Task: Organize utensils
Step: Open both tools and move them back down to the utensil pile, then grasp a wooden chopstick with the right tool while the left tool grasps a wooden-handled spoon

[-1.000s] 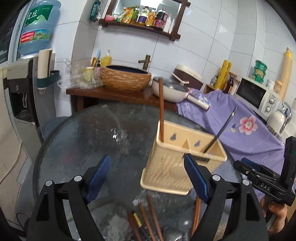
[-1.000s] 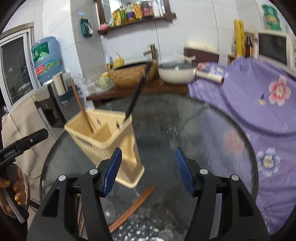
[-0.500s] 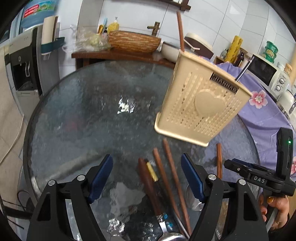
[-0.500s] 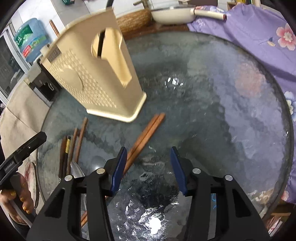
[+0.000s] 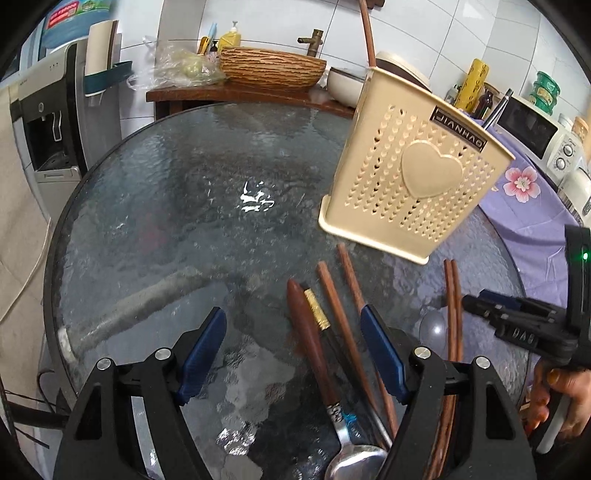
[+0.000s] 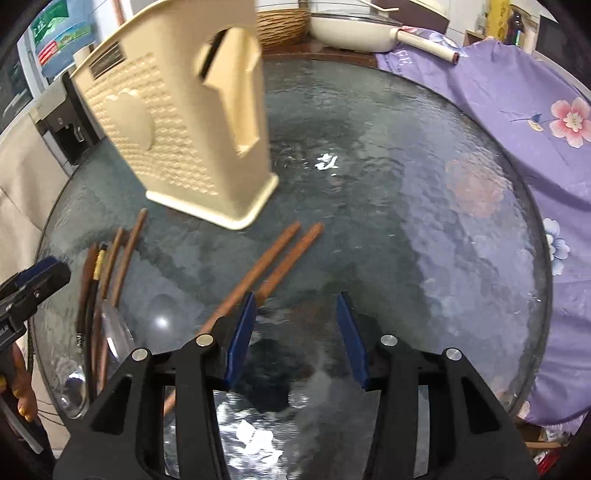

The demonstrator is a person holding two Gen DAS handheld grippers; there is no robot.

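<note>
A beige perforated utensil holder (image 5: 413, 184) (image 6: 192, 140) stands on the round glass table (image 5: 166, 221), with a brown chopstick (image 5: 365, 33) and a dark utensil (image 5: 498, 107) sticking out of it. In front of it lie loose brown chopsticks (image 5: 347, 295), a gold-banded black chopstick (image 5: 317, 310) and a wooden-handled spoon (image 5: 306, 332). My left gripper (image 5: 291, 328) hangs open just above them, its pads clear of all. A chopstick pair (image 6: 273, 266) lies beside the left finger of my right gripper (image 6: 295, 306), which is open with only glass between its jaws.
A purple flowered cloth (image 6: 517, 110) covers the counter to the right, with a microwave (image 5: 535, 133) on it. A water dispenser (image 5: 48, 122) stands at the left. Behind the table is a wooden shelf with a woven basin (image 5: 273, 70) and a pan (image 6: 354, 33).
Both grippers have dropped and tipped toward the table. The holder has slid up in both views, the utensils lying on the glass have come into sight, and both pairs of jaws have narrowed a little.
</note>
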